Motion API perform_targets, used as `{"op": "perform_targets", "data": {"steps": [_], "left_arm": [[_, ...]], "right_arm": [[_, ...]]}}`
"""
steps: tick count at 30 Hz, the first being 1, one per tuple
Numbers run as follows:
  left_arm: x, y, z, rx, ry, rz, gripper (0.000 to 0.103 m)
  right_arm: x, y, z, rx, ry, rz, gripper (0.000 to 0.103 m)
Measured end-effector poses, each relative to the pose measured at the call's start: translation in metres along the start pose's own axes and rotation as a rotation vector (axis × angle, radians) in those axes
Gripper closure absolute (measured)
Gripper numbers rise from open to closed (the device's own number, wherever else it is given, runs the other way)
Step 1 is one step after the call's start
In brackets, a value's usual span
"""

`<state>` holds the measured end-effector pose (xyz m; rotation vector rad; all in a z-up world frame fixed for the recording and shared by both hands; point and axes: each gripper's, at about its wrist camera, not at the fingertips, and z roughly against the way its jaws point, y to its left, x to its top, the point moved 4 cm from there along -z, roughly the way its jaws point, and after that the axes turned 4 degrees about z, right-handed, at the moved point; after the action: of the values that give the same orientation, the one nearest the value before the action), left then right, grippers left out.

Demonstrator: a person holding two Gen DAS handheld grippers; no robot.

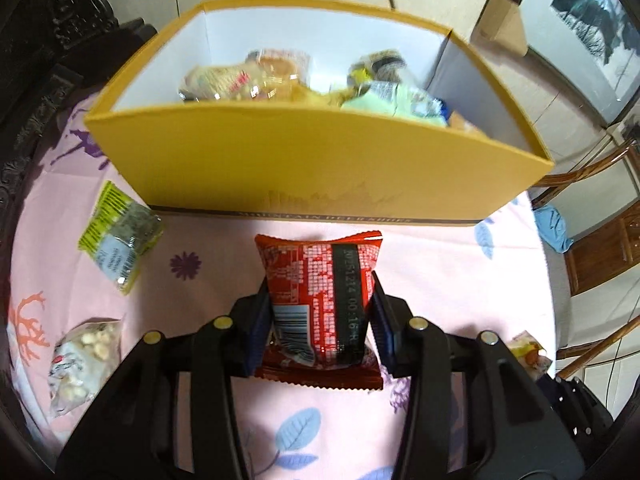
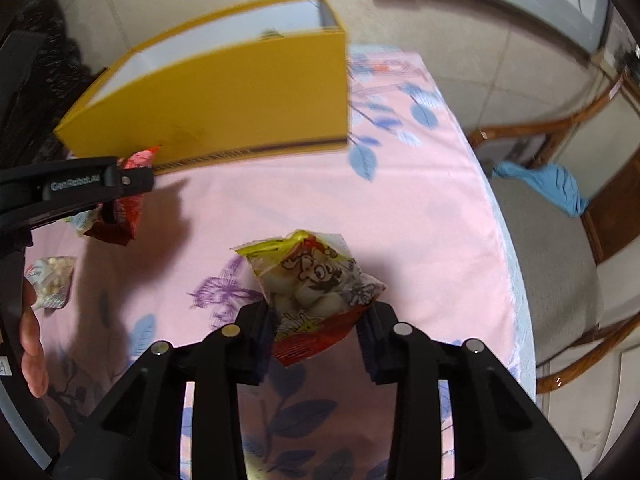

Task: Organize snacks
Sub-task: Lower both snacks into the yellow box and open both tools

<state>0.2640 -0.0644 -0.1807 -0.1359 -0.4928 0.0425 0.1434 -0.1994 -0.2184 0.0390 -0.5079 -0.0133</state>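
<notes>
My left gripper (image 1: 320,312) is shut on a red snack packet (image 1: 320,300), held above the pink cloth just in front of the yellow box (image 1: 312,168). Several snack packets (image 1: 304,80) lie inside the box. My right gripper (image 2: 316,320) is shut on a clear packet with a cartoon print (image 2: 316,280), lifted over the cloth to the right of the yellow box (image 2: 224,96). In the right wrist view the left gripper (image 2: 120,188) shows at the left edge with the red snack packet (image 2: 128,208) in it.
A green and yellow packet (image 1: 118,236) and a clear packet of white puffs (image 1: 82,360) lie on the floral tablecloth (image 1: 432,264) to the left. Another small packet (image 1: 528,352) sits at the right edge. Wooden chairs (image 2: 560,216) stand beyond the table's right side.
</notes>
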Motion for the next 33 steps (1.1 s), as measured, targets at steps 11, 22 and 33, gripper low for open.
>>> {"op": "perform_targets", "data": {"steps": [11, 22, 33], "left_arm": [[-0.001, 0.026, 0.053, -0.013, -0.060, 0.030, 0.059], [0.097, 0.057, 0.082, 0.017, -0.127, 0.060, 0.059], [0.154, 0.061, 0.056, 0.047, -0.113, 0.032, 0.010]], "right_arm": [[0.038, 0.027, 0.041, 0.035, -0.101, 0.046, 0.067], [0.175, 0.041, 0.057, 0.062, -0.205, 0.048, 0.067], [0.225, 0.041, 0.032, 0.031, -0.170, 0.005, 0.015]]}}
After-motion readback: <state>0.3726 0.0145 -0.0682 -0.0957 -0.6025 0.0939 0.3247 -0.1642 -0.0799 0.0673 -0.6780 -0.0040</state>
